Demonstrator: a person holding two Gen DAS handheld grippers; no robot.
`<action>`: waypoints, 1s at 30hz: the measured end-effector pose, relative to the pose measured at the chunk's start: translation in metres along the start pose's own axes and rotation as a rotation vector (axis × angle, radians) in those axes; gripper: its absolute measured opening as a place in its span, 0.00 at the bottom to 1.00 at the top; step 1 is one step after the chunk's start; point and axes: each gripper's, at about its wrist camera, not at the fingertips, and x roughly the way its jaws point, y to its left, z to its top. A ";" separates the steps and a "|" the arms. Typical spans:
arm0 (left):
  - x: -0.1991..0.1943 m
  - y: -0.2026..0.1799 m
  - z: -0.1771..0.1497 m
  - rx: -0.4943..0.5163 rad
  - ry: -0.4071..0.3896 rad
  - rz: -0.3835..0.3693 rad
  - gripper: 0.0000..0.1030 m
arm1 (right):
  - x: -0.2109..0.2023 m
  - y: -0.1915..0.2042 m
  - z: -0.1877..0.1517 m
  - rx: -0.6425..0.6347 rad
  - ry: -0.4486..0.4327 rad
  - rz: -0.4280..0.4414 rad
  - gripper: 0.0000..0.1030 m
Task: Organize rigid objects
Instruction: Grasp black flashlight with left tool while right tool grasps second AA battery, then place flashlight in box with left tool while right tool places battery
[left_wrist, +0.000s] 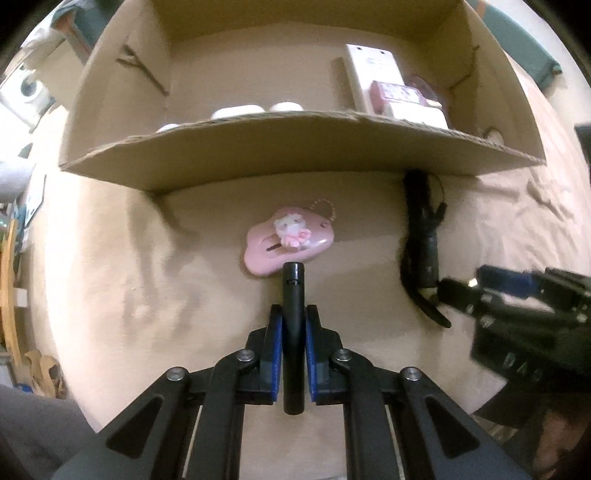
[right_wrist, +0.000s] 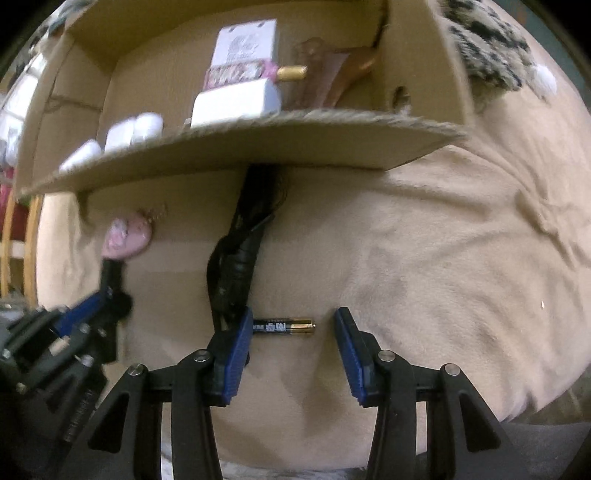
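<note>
Box partly filled: cardboard box (left_wrist: 295, 155) already holds white cases (right_wrist: 122, 134) on one side and small cartons (right_wrist: 240, 77) w/ other bits at the other. Left gripper (left_wrist: 293, 332) has its fingers clamped tight on a slim black cylinder (left_wrist: 293, 295), maybe a pen or marker, held over the beige blanket (left_wrist: 129, 277). Right gripper (right_wrist: 293, 328) fingers sit half-wide either side of a battery (right_wrist: 284, 326) lying on the blanket; one pad looks to touch its end, no squeeze yet. Still left outside, in front of the box: pink charm case (left_wrist: 288, 236) and a black bundled item (left_wrist: 421, 251). Roughly midway, I'd judge.
</note>
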 end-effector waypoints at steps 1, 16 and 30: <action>0.000 0.003 0.000 -0.004 -0.001 0.005 0.10 | 0.001 0.003 -0.001 -0.014 -0.002 -0.012 0.49; -0.006 -0.021 -0.004 -0.021 -0.022 0.036 0.10 | 0.006 0.030 -0.011 -0.129 -0.022 -0.054 0.32; -0.019 -0.002 -0.006 -0.082 -0.043 0.057 0.10 | -0.016 -0.019 -0.001 0.037 -0.039 -0.007 0.17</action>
